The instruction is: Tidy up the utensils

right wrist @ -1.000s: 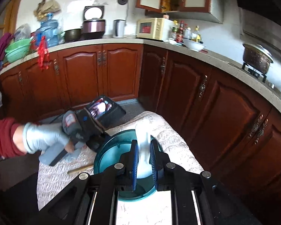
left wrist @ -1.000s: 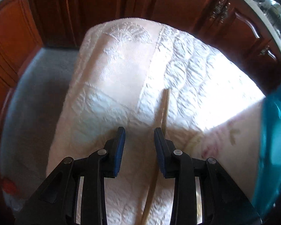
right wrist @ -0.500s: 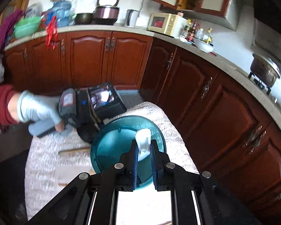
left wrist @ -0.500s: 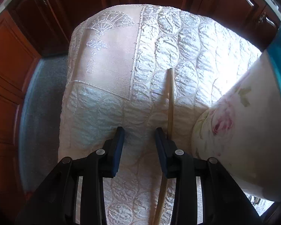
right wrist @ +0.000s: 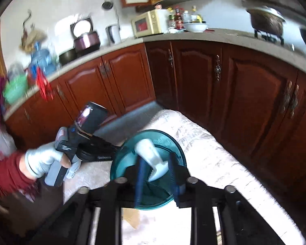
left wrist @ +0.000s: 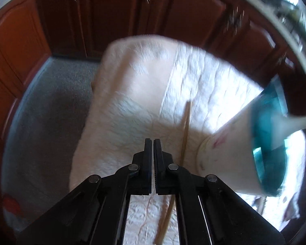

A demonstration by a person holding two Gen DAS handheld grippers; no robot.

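Observation:
A bowl, teal inside (right wrist: 153,163) and white with a flower print outside (left wrist: 230,155), stands on the quilted white cloth (left wrist: 144,94). A white spoon (right wrist: 151,155) lies tilted inside the bowl, between the fingers of my right gripper (right wrist: 155,163), whose jaws stand apart; the spoon also shows in the left wrist view (left wrist: 291,122). My left gripper (left wrist: 153,143) is shut and empty, just left of a wooden chopstick (left wrist: 185,126) lying on the cloth beside the bowl.
Dark red cabinets (right wrist: 234,94) ring the small table. The grey floor (left wrist: 47,106) lies to the left. The counter (right wrist: 193,35) carries a microwave, a kettle, pots and bottles. The table edges fall off near the cabinets.
My left gripper has shut, with nothing between its fingers, and has pulled back. My right gripper has opened wider, and the spoon now leans loose in the bowl.

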